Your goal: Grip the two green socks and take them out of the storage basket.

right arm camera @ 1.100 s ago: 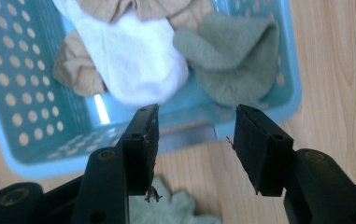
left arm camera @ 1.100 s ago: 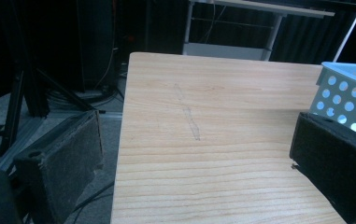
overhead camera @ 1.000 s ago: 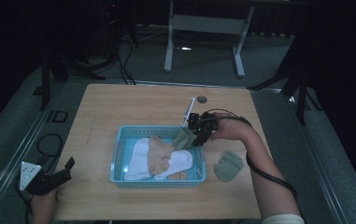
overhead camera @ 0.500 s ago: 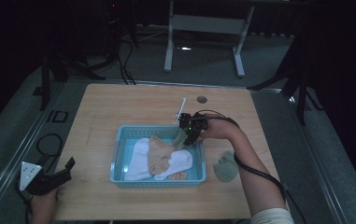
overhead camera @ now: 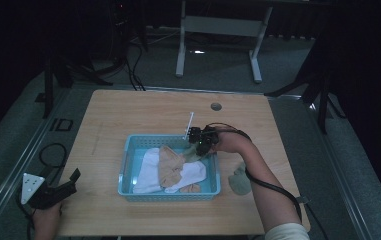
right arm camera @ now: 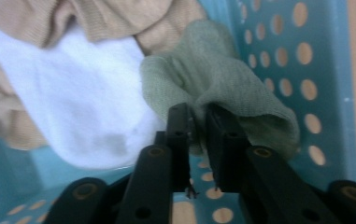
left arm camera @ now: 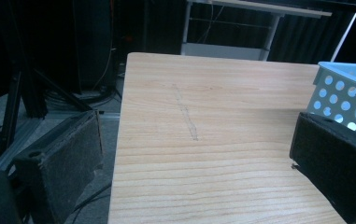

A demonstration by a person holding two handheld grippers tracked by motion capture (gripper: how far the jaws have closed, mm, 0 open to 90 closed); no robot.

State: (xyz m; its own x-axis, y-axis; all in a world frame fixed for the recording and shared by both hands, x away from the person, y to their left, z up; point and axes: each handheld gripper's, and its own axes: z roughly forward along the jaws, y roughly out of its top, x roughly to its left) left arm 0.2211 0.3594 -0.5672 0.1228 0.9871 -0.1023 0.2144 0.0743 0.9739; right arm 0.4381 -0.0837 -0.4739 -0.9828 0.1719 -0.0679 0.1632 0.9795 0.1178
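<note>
Basket [overhead camera: 128, 165] with two white, two tan socks; right hand-held gripper [right arm camera: 198, 116] pinching one green sock [right arm camera: 213, 79].

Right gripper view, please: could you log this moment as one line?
right tongs: shut on green sock | inside blue basket, beside white sock | left tongs: open, idle at table corner

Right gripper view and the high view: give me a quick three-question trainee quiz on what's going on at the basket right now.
1. True or false: the right gripper is shut on the green sock.
2. Where does the second green sock lie? A) in the blue basket B) on the table, right of the basket C) on the floor
3. Fill in: the left gripper stands ____, holding nothing.

Key: 1 true; 2 B; 3 open
</note>
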